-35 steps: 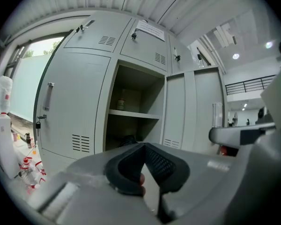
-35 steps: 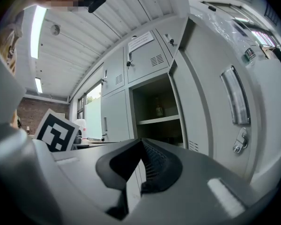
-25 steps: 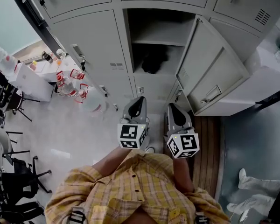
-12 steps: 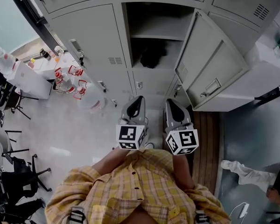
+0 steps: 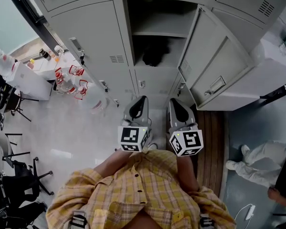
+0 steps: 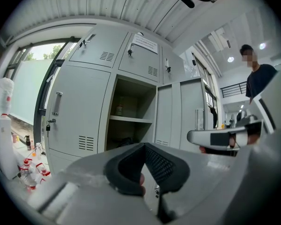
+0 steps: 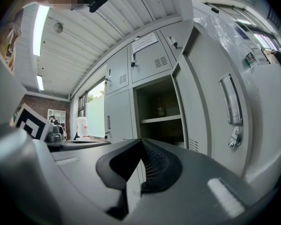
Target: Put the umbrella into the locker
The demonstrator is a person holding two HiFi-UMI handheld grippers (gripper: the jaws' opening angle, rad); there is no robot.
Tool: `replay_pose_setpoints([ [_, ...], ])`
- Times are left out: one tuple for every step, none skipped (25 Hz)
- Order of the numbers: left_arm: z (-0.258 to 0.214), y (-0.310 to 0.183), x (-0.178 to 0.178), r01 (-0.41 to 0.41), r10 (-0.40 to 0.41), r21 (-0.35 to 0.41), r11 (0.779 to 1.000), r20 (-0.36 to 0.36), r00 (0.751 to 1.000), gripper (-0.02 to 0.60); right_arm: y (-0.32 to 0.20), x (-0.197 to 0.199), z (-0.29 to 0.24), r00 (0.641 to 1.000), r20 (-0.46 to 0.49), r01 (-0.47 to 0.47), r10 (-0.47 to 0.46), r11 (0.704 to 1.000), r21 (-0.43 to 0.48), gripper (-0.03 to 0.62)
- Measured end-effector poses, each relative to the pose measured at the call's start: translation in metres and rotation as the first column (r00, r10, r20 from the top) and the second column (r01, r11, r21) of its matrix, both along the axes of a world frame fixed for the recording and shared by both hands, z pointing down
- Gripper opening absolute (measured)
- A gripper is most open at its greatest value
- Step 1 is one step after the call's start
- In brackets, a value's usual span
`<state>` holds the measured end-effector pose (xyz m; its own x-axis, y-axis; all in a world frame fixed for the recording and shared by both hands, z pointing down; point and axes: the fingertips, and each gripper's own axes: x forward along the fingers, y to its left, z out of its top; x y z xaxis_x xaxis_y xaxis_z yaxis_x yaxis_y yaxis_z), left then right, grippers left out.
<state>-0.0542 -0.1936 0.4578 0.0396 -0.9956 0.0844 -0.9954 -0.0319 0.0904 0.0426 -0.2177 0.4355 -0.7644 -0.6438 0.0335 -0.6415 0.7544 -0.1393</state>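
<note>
Umbrella: neither gripper carries it. In the head view we locate a dark bundle [image 5: 155, 52] under the shelf [image 5: 158, 33] of the open locker [image 5: 127, 37]. We judge this to be the umbrella, already stowed, though its shape is too dim to confirm. The left gripper [image 5: 141, 104] and right gripper [image 5: 174, 104] sit side by side, close to the person's chest and aimed at the opening. We read this as a rest posture with the placing step done. The locker door [image 5: 214, 66] stands swung out to the right, with its free edge near the right gripper. Red-capped bottles [image 5: 69, 82] crowd the floor to the left and a bystander's legs [image 5: 257, 161] stand on the right. We therefore judge the clear room to lie straight ahead and straight back.

In the left gripper view, the jaws are closed pad to pad with nothing gripped. The opening lies ahead and slightly left. A small bottle [image 6: 119, 109] stands on the shelf, well apart from the bundle below it.

In the right gripper view, the jaws are likewise closed and empty. The door handle [image 7: 231, 100] faces this gripper on its right. We judge that closing the door would call for a reach round the door's free edge.
</note>
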Motion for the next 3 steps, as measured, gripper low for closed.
replay_pose_setpoints([
  [-0.0004, 0.0002, 0.0, 0.0, 0.0, 0.002, 1.0, 0.0, 1.0, -0.003, 0.0001, 0.0, 0.0004, 1.0, -0.001, 0.0, 0.0, 1.0, 0.0, -0.003],
  [-0.0008, 0.0006, 0.0, 0.0, 0.0, 0.003, 1.0, 0.0, 1.0, -0.003, 0.0003, -0.0001, 0.0007, 1.0, -0.001, 0.001, -0.001, 1.0, 0.0, -0.003],
  [-0.0011, 0.001, -0.0001, 0.0, 0.0, 0.005, 1.0, -0.001, 1.0, -0.003, 0.0005, -0.0002, 0.0011, 1.0, -0.002, 0.002, -0.002, 1.0, -0.001, -0.003],
])
